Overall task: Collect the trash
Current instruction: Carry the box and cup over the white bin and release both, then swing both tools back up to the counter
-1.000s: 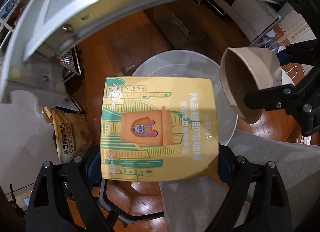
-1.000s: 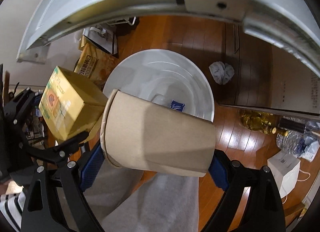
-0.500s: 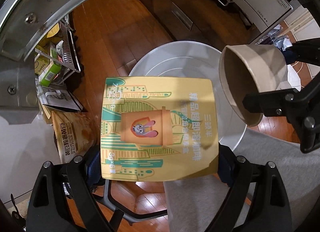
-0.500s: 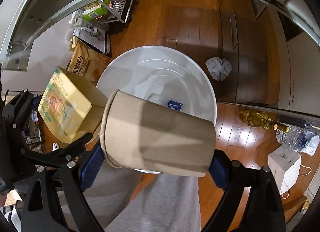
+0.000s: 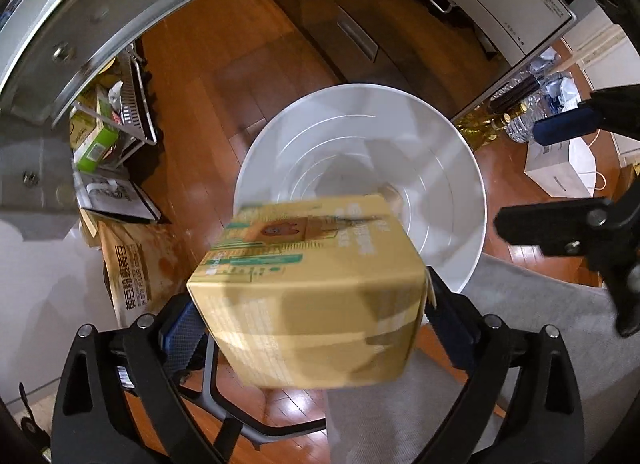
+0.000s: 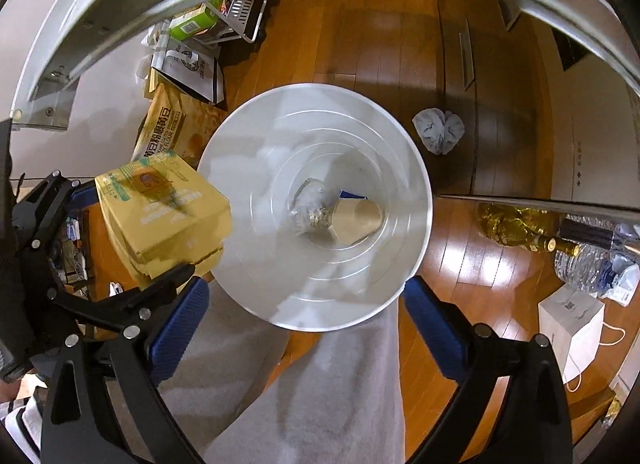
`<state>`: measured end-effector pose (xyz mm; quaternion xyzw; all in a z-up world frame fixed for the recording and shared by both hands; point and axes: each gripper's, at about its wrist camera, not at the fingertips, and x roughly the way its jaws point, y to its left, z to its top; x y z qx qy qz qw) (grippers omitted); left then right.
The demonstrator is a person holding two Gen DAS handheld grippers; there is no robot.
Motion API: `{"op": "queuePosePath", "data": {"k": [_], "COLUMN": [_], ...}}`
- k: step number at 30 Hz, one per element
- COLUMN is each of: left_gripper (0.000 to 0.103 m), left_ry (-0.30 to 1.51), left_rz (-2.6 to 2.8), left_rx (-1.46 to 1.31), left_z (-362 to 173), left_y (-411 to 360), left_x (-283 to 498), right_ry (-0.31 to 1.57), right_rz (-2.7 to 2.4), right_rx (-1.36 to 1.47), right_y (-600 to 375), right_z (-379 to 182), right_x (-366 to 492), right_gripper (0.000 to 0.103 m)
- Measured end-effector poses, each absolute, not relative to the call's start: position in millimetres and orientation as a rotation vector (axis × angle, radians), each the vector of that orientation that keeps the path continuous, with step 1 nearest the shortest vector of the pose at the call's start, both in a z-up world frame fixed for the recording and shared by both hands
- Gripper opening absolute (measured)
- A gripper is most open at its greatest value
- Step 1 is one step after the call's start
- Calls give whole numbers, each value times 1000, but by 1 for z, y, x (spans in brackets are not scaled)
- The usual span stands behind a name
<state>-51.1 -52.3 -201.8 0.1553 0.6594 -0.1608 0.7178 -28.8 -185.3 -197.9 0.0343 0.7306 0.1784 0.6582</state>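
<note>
Flooring of warm brown wood (image 6: pixel 360 36) spread under everything, and on it, at the centre of both views, stood the round white plastic bin (image 6: pixel 400 168), its mouth facing up at the cameras.

Next in size was the yellow cardboard box with green printing and a cartoon cup figure (image 5: pixel 312 296). In the left wrist view it filled the six o'clock half, blurred and tipped, with its far edge over the bin's rim at about seven o'clock of the bin. It sat between the blue pads of the left gripper (image 5: pixel 316 324), whose jaws were opening; the pads seemed no longer to press on it, so it looked loose and on its way down. Its long side ran roughly across the jaws. Whether it would clear the rim was the open question, since most of it hung outside the mouth.

The right gripper (image 6: pixel 304 312) stood spread and opening, with nothing between its jaws, above the bin's six o'clock edge. The brown paper cup (image 6: pixel 356 220) lay on its side at the bin's bottom, beside a clear crumpled wrapper (image 6: pixel 312 212).

A crumpled grey wad (image 6: pixel 438 132) lay on the floor at two o'clock of the bin, nearer the right hand.

Chinese print on the box was too smeared to read.
</note>
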Motion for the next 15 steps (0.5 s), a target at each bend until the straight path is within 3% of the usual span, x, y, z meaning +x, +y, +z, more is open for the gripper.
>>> {"op": "queuePosePath", "data": {"k": [15], "left_gripper": [101], "left_ry": [1452], "left_rz": [-340], "left_rx": [185], "left_z": [-175], "left_y": [-31], "left_x": [-56], "right_ry": [1549], "right_rz": [411], "right_rx": [129], "right_y": [-223], "right_z": [-142], "right_x": [-40], "right_gripper": [97]}}
